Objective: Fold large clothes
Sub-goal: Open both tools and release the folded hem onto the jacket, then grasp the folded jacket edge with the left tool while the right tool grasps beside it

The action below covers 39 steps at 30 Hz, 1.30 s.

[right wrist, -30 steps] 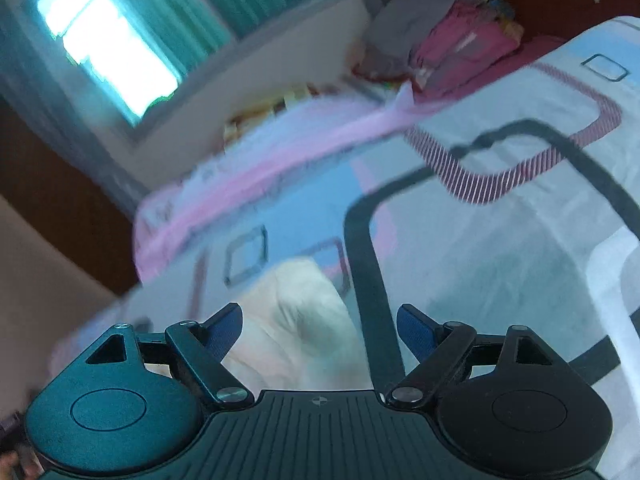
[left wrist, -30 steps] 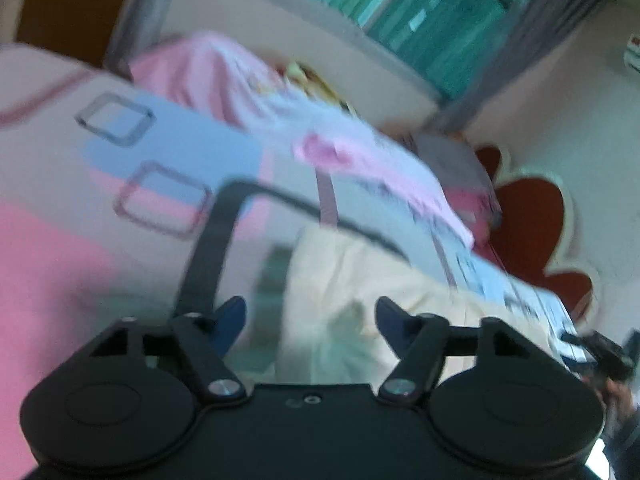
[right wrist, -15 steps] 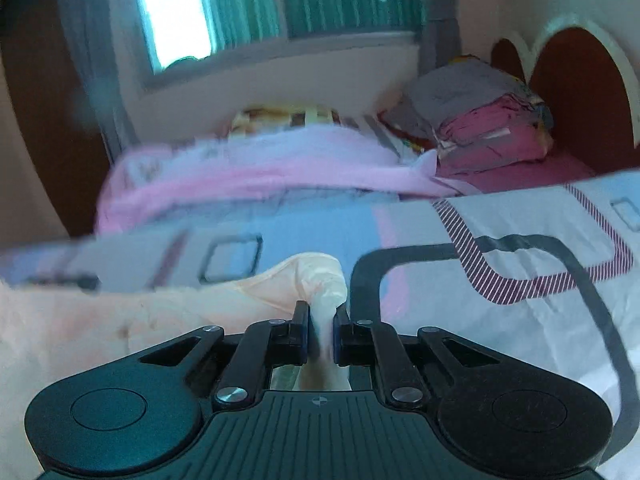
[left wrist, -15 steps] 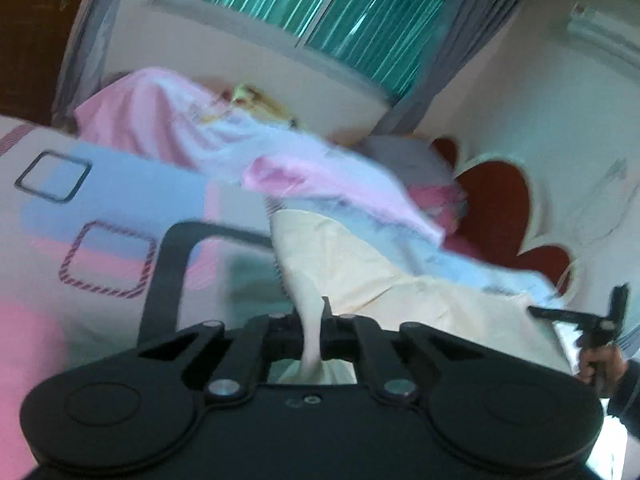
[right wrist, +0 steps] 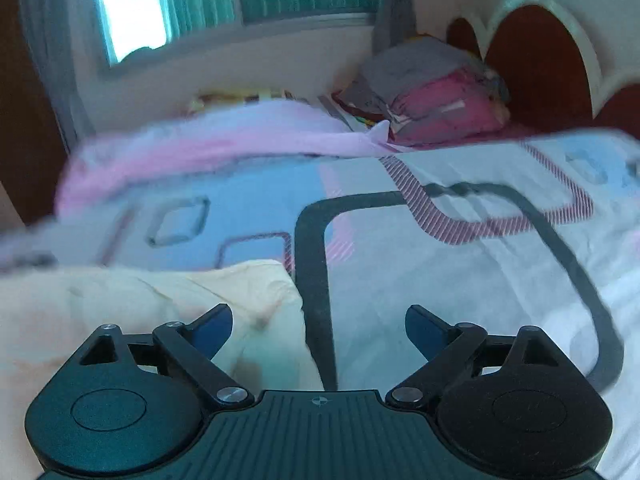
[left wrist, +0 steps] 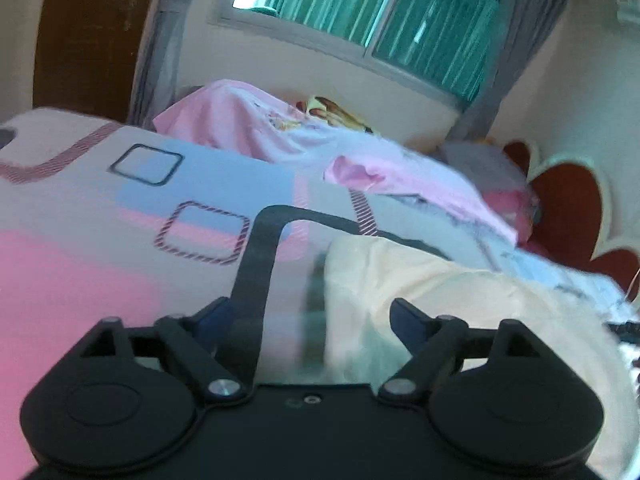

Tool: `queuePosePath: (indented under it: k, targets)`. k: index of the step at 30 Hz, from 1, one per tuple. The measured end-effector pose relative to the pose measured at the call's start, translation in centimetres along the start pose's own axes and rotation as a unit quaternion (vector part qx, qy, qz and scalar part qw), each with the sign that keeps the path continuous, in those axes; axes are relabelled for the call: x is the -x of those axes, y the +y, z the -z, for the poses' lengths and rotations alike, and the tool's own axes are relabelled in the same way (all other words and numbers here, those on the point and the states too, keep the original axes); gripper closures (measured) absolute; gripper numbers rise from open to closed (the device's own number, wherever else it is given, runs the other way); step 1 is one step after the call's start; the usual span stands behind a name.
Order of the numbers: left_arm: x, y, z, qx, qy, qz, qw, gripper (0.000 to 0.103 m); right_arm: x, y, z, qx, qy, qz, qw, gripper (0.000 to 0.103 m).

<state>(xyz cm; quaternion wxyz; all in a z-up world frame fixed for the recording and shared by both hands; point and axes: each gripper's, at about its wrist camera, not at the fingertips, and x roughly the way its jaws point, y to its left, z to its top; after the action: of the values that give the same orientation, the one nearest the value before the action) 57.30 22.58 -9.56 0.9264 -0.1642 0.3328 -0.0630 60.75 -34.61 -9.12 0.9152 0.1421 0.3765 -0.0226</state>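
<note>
Both grippers, L point(left wrist: 312, 316) & R point(right wrist: 319, 326), just opened; cream garment point(left wrist: 460, 300) released.

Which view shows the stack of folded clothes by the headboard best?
The right wrist view: the stack of folded clothes is unobstructed there, with grey and pink layers distinct. The left wrist view shows only a blurred grey and pink edge behind the pink blanket.
</note>
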Motion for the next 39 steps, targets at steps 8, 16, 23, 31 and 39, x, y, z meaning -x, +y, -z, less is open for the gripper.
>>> queuePosePath:
  k: [8,16,23,31,39]
  targets:
    - [7.1,-0.4,4.3,0.080,-0.045,0.002,0.9958,0.028,8.2,-0.6,3.0,-0.029,-0.030,-0.044,0.998,0.059]
    - [4.6,-14.9,4.9,-0.066,-0.049,0.036,0.9959,0.022,9.7,13.5,5.8,0.115,-0.051,-0.133,0.983,0.059]
    - [-4.2,-21.8,6.5,-0.181,0.041,0.003,0.9827,0.019,2.5,21.0,9.1,0.224,0.028,-0.092,0.970,0.058]
    - [-3.0,-20.1,6.9,-0.182,0.030,-0.001,0.9828,0.020,3.8,18.9,8.2,0.189,0.009,-0.100,0.977,0.058]
    - [6.4,-13.2,10.2,-0.163,-0.040,-0.123,0.9782,0.017,10.0,9.0,7.9,0.110,-0.016,-0.036,0.993,0.055]
